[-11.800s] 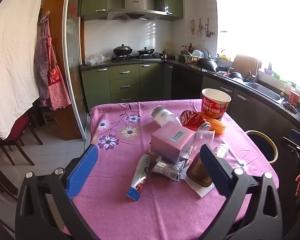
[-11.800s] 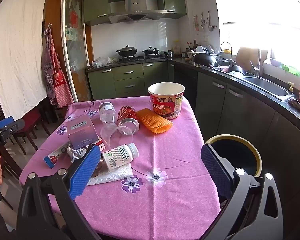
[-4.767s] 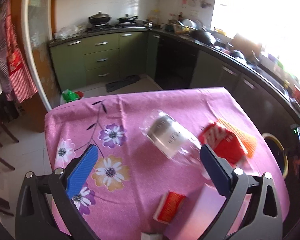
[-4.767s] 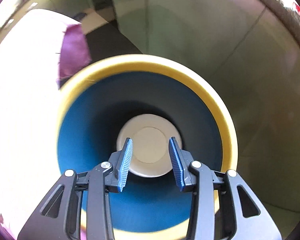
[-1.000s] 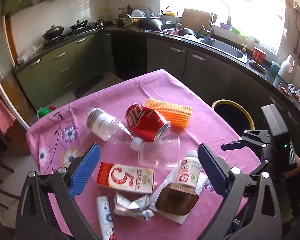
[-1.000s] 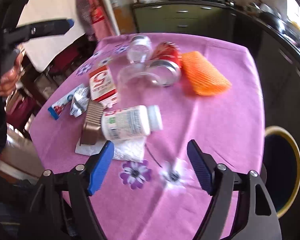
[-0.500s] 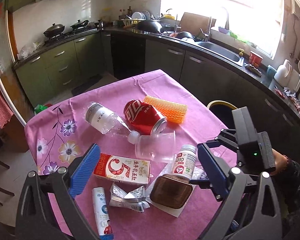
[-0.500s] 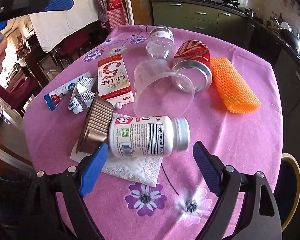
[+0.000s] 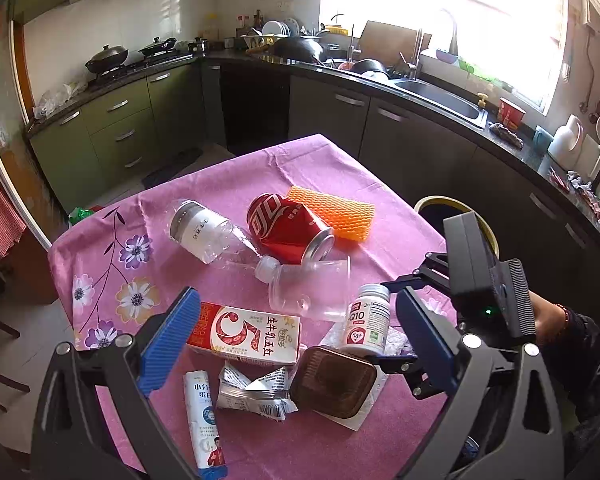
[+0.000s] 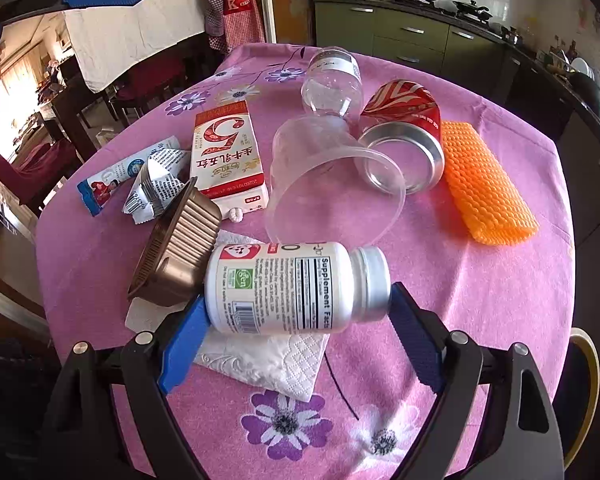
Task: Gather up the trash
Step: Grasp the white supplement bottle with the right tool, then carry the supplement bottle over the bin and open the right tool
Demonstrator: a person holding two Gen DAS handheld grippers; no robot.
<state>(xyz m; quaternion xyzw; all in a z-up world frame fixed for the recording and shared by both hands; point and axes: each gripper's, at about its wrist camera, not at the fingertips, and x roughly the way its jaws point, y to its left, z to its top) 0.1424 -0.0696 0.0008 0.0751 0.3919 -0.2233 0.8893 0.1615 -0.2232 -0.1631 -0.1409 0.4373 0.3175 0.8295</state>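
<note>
Trash lies on the pink flowered table [image 10: 480, 288]. My right gripper [image 10: 296, 320] is open, its fingers at both ends of a white supplement bottle [image 10: 296, 286] lying on a white napkin [image 10: 260, 356]; the bottle also shows in the left wrist view [image 9: 367, 320]. Beside it are a brown plastic tray [image 10: 176, 248], a clear cup [image 10: 332, 184], a red can [image 10: 404, 128], a clear bottle [image 10: 332, 80], an orange foam net [image 10: 484, 184], a milk carton [image 10: 226, 152] and wrappers [image 10: 152, 184]. My left gripper [image 9: 296, 344] is open, held above the table's near side.
A yellow-rimmed trash bin [image 9: 452, 208] stands on the floor off the table's right side, also at the right wrist view's lower right edge [image 10: 588, 392]. Kitchen counters with a sink [image 9: 444, 100] run behind. Chairs [image 10: 52, 160] stand on the table's far side.
My right gripper has come down and forward over the table until its open fingers flank the supplement bottle. My left gripper has stayed nearly still above the table.
</note>
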